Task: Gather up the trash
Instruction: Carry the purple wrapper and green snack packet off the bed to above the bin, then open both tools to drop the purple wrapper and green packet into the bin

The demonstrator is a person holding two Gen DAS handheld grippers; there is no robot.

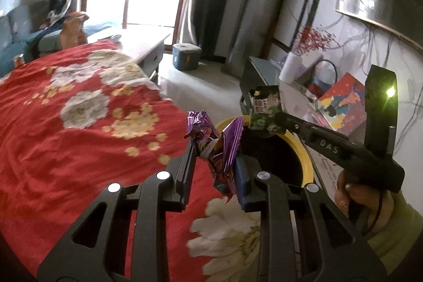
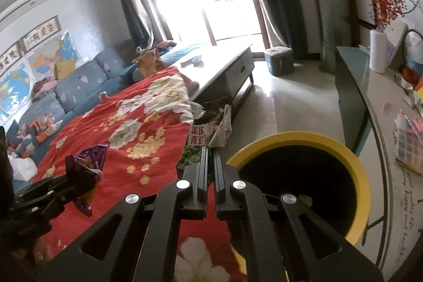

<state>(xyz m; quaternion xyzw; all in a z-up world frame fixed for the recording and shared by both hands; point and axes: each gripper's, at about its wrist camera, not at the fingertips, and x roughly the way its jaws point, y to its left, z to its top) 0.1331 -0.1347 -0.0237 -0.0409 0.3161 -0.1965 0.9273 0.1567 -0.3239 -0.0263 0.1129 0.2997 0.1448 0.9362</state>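
My left gripper (image 1: 215, 149) is shut on a crumpled purple snack wrapper (image 1: 220, 147) and holds it above the red cloth, just left of the bin. It also shows in the right wrist view (image 2: 87, 165). My right gripper (image 2: 210, 149) is shut on a green pea snack packet (image 2: 211, 131), held by the bin's near-left rim. In the left wrist view the packet (image 1: 265, 107) hangs over the bin's far rim. The bin (image 2: 362, 176) is black inside with a yellow rim (image 1: 308, 163) and stands beside the table.
A red flowered cloth (image 1: 79, 123) covers the table. A grey coffee table (image 2: 224, 65) and a blue sofa (image 2: 79, 86) lie beyond. A side cabinet (image 2: 370, 97) with a white vase (image 2: 378, 49) and coloured boxes stands right of the bin. A blue box (image 1: 186, 56) sits on the floor.
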